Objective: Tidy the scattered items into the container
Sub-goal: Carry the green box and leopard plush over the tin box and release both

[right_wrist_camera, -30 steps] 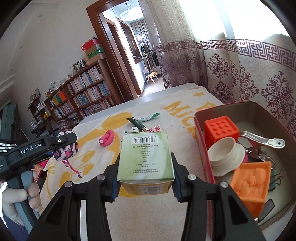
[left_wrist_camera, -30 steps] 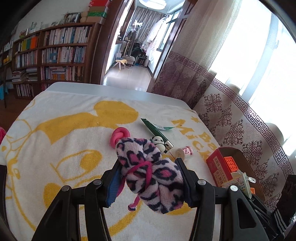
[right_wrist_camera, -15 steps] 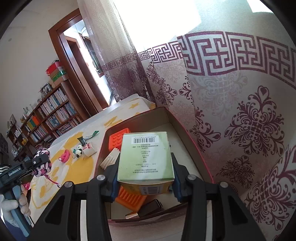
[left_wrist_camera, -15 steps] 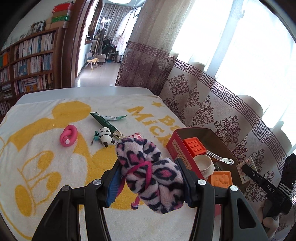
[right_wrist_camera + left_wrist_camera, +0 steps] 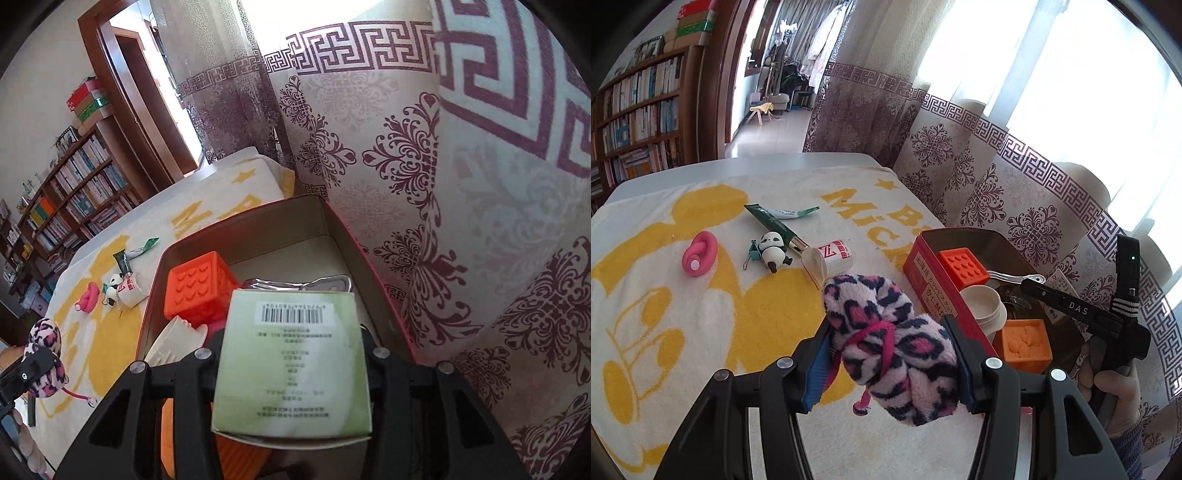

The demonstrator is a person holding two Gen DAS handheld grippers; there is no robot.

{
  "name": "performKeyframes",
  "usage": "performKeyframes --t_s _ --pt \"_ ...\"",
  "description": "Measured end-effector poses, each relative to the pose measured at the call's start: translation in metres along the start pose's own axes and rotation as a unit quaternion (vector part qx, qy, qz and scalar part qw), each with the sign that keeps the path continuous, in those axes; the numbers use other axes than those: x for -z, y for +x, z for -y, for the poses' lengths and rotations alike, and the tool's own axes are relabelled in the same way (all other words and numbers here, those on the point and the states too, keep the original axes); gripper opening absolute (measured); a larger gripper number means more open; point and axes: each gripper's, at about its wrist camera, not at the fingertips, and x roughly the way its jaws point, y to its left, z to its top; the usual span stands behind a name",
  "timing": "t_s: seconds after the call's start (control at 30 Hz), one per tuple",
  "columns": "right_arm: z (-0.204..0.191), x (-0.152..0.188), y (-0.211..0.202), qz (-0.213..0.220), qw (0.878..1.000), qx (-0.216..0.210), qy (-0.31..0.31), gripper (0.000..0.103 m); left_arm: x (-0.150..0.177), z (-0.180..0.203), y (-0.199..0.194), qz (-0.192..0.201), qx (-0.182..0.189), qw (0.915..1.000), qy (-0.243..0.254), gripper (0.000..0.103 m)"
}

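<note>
My left gripper (image 5: 889,328) is shut on a pink leopard-print plush (image 5: 897,354), held above the yellow-and-white towel just left of the red tin container (image 5: 932,273). My right gripper (image 5: 291,338) is shut on a pale green box with a barcode (image 5: 291,373), hanging over the container's (image 5: 258,229) inside, above an orange-red studded block (image 5: 199,288). On the towel lie a pink ring toy (image 5: 699,253), a panda figure (image 5: 772,251), a green tube (image 5: 772,223) and a small white jar (image 5: 833,258).
The container also holds a cream cup (image 5: 982,306), an orange block (image 5: 1025,343) and a metal utensil (image 5: 1015,277). A patterned curtain (image 5: 461,221) hangs right behind it. A hand (image 5: 1119,391) grips the right tool. A bookshelf (image 5: 639,122) stands far left.
The left gripper swung right with the plush, bringing the container into view. The right gripper carried the green box from beside the container to over its inside.
</note>
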Motion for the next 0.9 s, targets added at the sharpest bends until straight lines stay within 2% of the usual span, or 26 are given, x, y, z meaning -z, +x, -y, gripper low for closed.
performKeyframes --t_s 0.1,0.17,0.23,0.27,0.63,0.9 --pt "0.002 -0.002 -0.013 0.021 1.000 -0.010 -0.001 0.049 0.000 0.001 0.004 -0.005 0.002 1.0000 -0.001 0.057" --pt "0.005 -0.001 -0.025 0.045 0.999 -0.011 0.003 0.057 0.000 0.004 0.006 -0.007 0.006 1.0000 0.002 0.057" --pt "0.009 0.000 -0.040 0.073 0.997 -0.016 0.011 0.076 0.001 0.010 0.008 -0.009 0.011 0.9999 0.008 0.057" --pt "0.011 0.001 -0.047 0.087 0.996 -0.023 0.016 0.078 0.001 0.013 0.008 -0.010 0.014 0.9998 0.011 0.057" --pt "0.026 0.015 -0.088 0.146 0.987 -0.028 0.059 0.078 -0.006 0.062 0.012 -0.018 0.042 0.9973 0.057 0.057" --pt "0.024 0.017 -0.093 0.162 0.985 -0.020 0.051 0.079 -0.027 0.111 0.026 -0.018 0.068 0.9930 0.095 0.057"
